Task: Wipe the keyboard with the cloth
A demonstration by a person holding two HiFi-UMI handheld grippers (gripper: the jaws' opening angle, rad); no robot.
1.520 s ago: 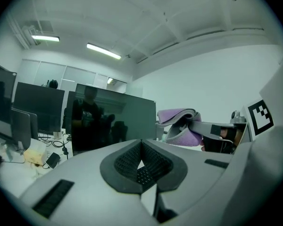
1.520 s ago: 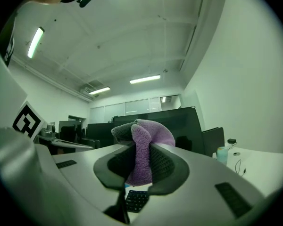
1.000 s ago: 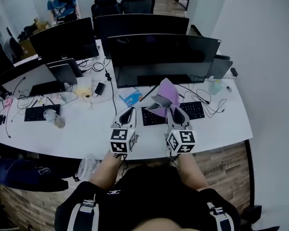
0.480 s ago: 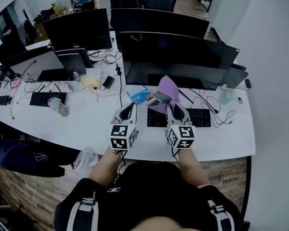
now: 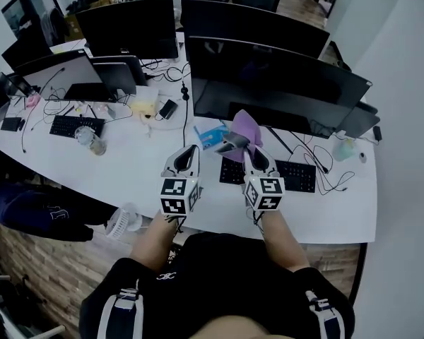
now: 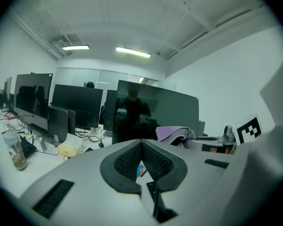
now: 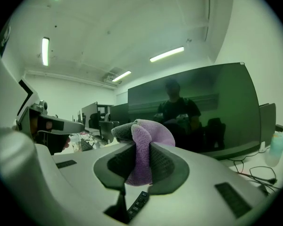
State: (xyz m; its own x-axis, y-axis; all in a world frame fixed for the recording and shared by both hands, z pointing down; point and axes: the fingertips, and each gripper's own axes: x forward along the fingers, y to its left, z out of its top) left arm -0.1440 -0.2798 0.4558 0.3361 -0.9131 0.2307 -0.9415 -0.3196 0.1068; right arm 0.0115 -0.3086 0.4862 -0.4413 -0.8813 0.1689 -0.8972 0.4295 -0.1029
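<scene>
- Bottom centre of the head view: the person's forearms reach up-frame, with a gripper in each hand and the marker cubes nearest the body.
- Left gripper (image 5: pixel 190 150): the jaws are pressed together with nothing between them. It hangs over bare white desk (image 5: pixel 120 179), just left of the keyboard.
- Right gripper (image 5: pixel 244 149): the jaws are clamped on the purple cloth (image 5: pixel 244 128), which bunches up past the tips. It sits over the keyboard's left end.
- Keyboard (image 5: pixel 299 176): black, flat on the desk at centre-right. Its left part is hidden under the right gripper.
- Just beyond: a wide dark monitor (image 5: pixel 283 83), with cables trailing right of the keyboard.
- Upper left of the frame: a second keyboard (image 5: pixel 73 126), a clear cup (image 5: pixel 97 145) and more dark screens.
</scene>
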